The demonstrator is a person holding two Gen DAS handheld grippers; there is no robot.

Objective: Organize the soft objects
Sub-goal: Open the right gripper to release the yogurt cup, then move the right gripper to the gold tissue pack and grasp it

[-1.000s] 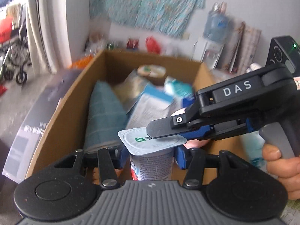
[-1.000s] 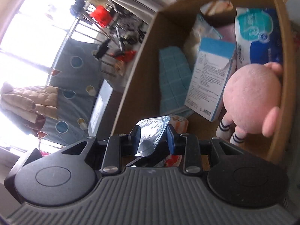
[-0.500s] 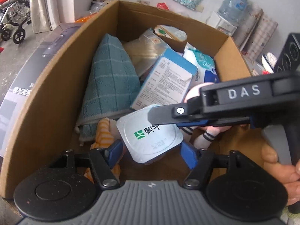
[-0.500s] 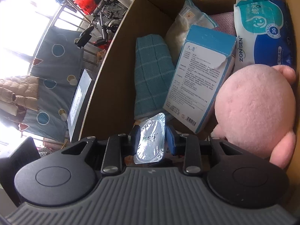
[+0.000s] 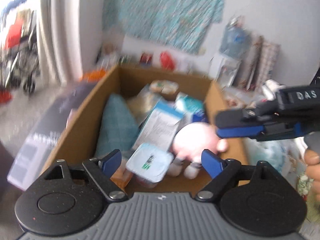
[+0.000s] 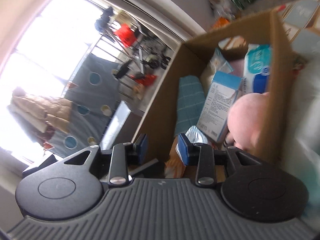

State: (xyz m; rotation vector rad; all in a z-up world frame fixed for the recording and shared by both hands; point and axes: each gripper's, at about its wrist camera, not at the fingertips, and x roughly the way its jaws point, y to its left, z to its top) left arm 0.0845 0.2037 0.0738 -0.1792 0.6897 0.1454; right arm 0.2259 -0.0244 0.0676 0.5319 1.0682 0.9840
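Note:
A yoghurt cup (image 5: 150,163) with a foil lid lies in the near end of the cardboard box (image 5: 80,120), next to a pink plush toy (image 5: 195,140) and a teal towel (image 5: 118,124). My left gripper (image 5: 161,160) is open and empty above the box's near edge. My right gripper (image 6: 163,147) is open and empty, and it also shows at the right of the left wrist view (image 5: 240,124), above the box's right wall. The right wrist view shows the cup's foil lid (image 6: 195,136), the plush (image 6: 248,118) and the towel (image 6: 189,102).
The box also holds a white and blue carton (image 5: 162,124), a wipes pack (image 6: 258,68), a clear bag (image 6: 215,66) and a bowl-shaped pack (image 5: 164,86). A dark flat box (image 5: 40,136) lies left of the cardboard box. Clutter lines the wall behind.
Both grippers have let go of the yoghurt cup, which now lies in the box. Both have opened and pulled up and back; the right one moved to the right.

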